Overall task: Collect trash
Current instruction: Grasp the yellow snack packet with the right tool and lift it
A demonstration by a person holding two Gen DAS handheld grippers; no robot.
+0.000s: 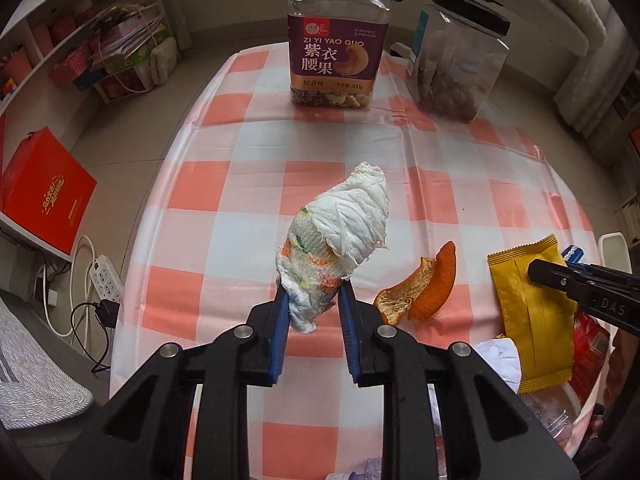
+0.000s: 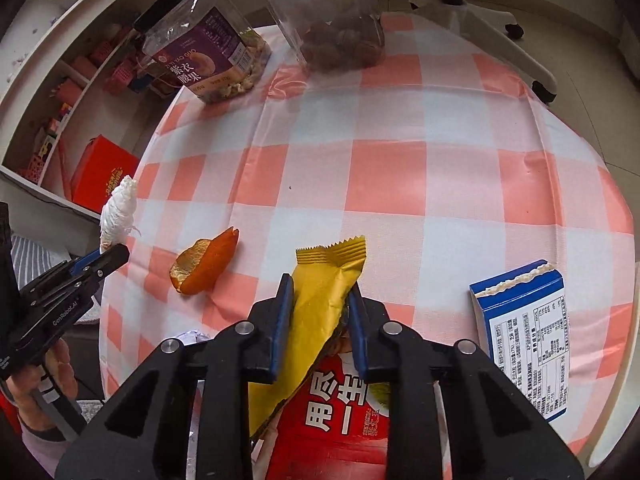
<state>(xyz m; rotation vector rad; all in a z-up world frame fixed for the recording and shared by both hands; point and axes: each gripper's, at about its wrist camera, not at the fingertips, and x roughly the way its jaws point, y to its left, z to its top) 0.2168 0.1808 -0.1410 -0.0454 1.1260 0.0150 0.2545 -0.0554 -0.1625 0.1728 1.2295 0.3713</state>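
White crumpled tissue wad [image 1: 332, 240], stained orange and green near its lower end, is pinched between the blue pads of the left gripper [image 1: 312, 304] and held clear above the pink-and-white checked tablecloth [image 1: 248, 184]; its lowest tip sits down between the fingers. Just right lies a curled orange peel [image 1: 420, 288], loose on the cloth. Further right, the right gripper [image 2: 320, 304] clamps a yellow foil snack wrapper [image 2: 320, 312] at mid-length; the wrapper's lower end disappears behind the gripper body, over a red printed packet [image 2: 340, 412] that is mostly covered. A blue-and-white carton [image 2: 528, 344] lies at the table's right edge, partly cut off by the gripper.
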